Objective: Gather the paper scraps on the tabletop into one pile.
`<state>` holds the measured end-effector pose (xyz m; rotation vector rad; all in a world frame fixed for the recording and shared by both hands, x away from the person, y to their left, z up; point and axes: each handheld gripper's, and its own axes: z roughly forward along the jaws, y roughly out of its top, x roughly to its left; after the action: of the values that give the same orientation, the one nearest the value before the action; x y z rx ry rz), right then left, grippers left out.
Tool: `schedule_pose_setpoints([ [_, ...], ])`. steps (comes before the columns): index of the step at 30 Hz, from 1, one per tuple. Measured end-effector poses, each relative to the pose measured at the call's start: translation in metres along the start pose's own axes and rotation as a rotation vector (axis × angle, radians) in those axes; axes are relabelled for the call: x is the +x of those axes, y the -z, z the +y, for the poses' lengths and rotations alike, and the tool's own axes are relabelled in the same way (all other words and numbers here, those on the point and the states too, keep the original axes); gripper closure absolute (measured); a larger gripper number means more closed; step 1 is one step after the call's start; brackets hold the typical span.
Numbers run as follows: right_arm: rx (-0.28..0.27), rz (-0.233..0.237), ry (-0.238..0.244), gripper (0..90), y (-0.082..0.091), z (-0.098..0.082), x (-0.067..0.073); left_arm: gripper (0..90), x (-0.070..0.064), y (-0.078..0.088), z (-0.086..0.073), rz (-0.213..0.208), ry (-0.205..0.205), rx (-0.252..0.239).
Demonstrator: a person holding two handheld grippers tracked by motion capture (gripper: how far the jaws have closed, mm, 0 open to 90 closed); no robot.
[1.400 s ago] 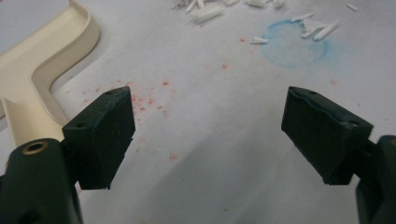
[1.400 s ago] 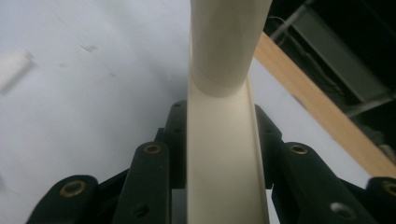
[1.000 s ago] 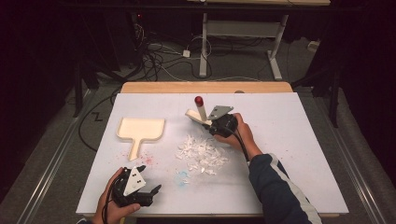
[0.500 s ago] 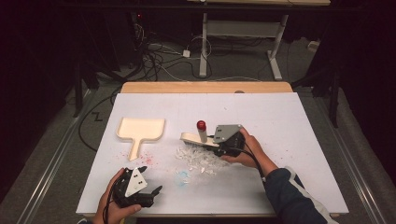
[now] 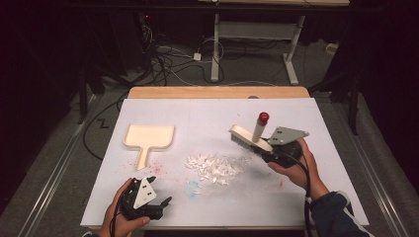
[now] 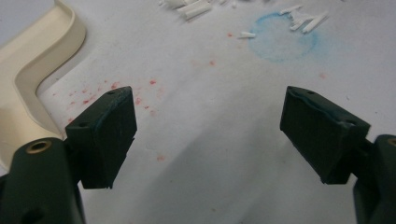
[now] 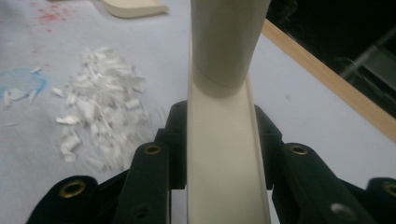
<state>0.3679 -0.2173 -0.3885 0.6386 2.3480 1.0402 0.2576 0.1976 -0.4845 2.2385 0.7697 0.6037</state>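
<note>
While clamped, brush between right claw jaws

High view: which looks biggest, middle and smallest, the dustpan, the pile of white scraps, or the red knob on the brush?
1. Dustpan: biggest.
2. Pile of white scraps: nearly as wide but flatter, so a close second.
3. Red knob: clearly smallest.
</note>
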Motion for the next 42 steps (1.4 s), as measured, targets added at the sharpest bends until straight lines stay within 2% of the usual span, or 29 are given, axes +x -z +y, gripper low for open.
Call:
schedule_pose_setpoints([
  [1,0.012,-0.03,-0.031,67.9,0.005,-0.007,-0.001,17.6,0.0,0.0,0.0,0.002,-0.003,0.002],
  [3,0.045,-0.061,-0.071,67.9,0.014,-0.02,-0.003,17.7,-0.001,0.0,0.001,0.002,-0.006,0.002],
  [4,0.045,-0.061,-0.071,67.9,0.014,-0.02,-0.003,17.7,-0.001,0.0,0.001,0.002,-0.007,0.003],
  [6,0.064,-0.092,-0.111,67.9,0.018,-0.032,-0.005,17.6,0.0,0.0,0.001,0.007,-0.017,-0.003],
  [9,0.128,-0.164,-0.122,67.9,0.015,-0.043,-0.006,17.7,-0.001,-0.001,0.002,0.001,-0.015,0.002],
  [12,0.171,-0.202,-0.168,67.9,0.005,-0.05,-0.006,17.7,-0.001,-0.001,0.003,0.004,-0.027,-0.005],
  [14,0.169,-0.193,-0.179,67.9,-0.001,-0.05,-0.002,17.8,-0.001,-0.002,0.004,0.002,-0.028,-0.004],
  [17,0.186,-0.193,-0.16,67.8,-0.01,-0.042,0.011,17.8,-0.001,-0.003,0.004,-0.001,-0.033,0.001],
  [19,0.18,-0.148,-0.182,67.7,-0.019,-0.035,0.021,17.8,-0.002,-0.003,0.005,-0.003,-0.036,-0.002],
  [21,0.165,-0.127,-0.175,67.7,-0.025,-0.027,0.03,17.8,-0.003,-0.003,0.005,-0.005,-0.04,-0.001],
  [23,0.133,-0.073,-0.183,67.8,-0.032,-0.017,0.043,17.8,-0.002,-0.003,0.004,-0.006,-0.04,-0.001],
  [25,0.117,-0.037,-0.169,67.9,-0.037,-0.008,0.053,17.8,-0.002,-0.002,0.004,-0.004,-0.039,-0.001],
  [27,0.099,-0.01,-0.156,67.9,-0.036,-0.001,0.056,17.8,-0.001,-0.001,0.003,-0.003,-0.033,-0.005],
  [29,0.075,-0.018,-0.153,67.9,-0.031,0.005,0.057,17.8,-0.001,-0.001,0.002,-0.002,-0.03,-0.007],
  [33,0.02,-0.033,-0.162,67.8,-0.014,0.008,0.046,17.9,-0.001,0.0,0.002,0.001,-0.027,-0.007],
  [36,-0.01,-0.068,-0.185,67.8,-0.003,0.005,0.028,17.9,-0.001,0.0,0.002,0.003,-0.028,-0.006],
  [38,-0.015,-0.093,-0.202,67.8,-0.002,0.002,0.015,17.9,-0.002,0.0,0.002,-0.003,-0.018,0.001],
  [40,-0.01,-0.141,-0.225,67.8,-0.004,-0.001,-0.002,17.9,-0.002,-0.002,0.003,-0.004,-0.018,0.004],
  [42,-0.003,-0.171,-0.262,67.8,-0.01,-0.003,-0.017,17.9,-0.001,-0.003,0.004,-0.001,-0.03,0.002],
])
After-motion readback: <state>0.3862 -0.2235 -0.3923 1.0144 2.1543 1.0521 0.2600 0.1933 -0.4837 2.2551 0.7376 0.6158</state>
